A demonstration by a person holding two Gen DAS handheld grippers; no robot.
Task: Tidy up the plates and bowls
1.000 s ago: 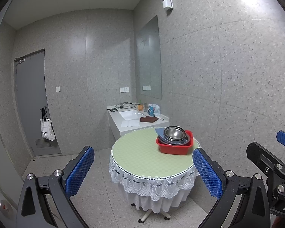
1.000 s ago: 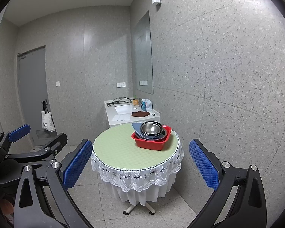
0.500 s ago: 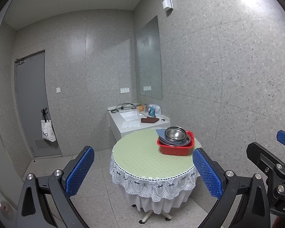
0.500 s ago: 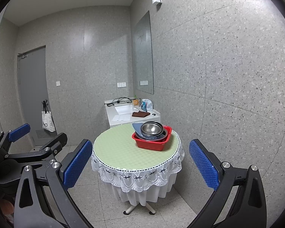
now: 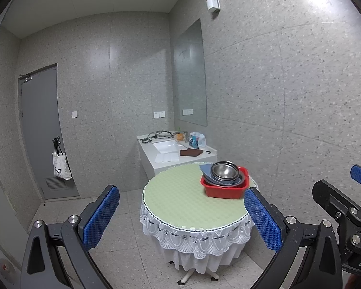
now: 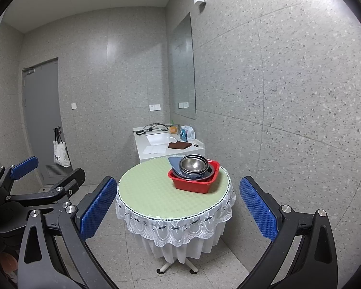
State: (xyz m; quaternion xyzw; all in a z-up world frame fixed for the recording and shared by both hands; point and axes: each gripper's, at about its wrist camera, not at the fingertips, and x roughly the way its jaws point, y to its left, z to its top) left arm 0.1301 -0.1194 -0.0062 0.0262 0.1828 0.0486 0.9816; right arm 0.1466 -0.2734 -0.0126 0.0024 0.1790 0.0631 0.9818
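A red plastic basin (image 5: 225, 187) (image 6: 192, 179) sits at the right rear of a round table with a green cloth (image 5: 180, 200) (image 6: 151, 187). Stacked in it are steel bowls (image 5: 225, 170) (image 6: 193, 165) and a blue-grey plate (image 5: 205, 168) (image 6: 174, 161) that leans at the left. My left gripper (image 5: 181, 219) is open and empty, well short of the table. My right gripper (image 6: 178, 214) is open and empty, also well short. Each gripper shows at the edge of the other's view.
A white sink counter (image 5: 170, 151) stands behind the table against the wall, with cables, a brown cloth (image 5: 190, 153) and a bag. A mirror (image 5: 190, 74) hangs on the right wall. A grey door (image 5: 39, 130) with a hanging tote bag (image 5: 61, 167) is at left.
Both views have shifted only slightly; the table and basin sit a touch further right in the left wrist view. Both grippers stay open and empty.
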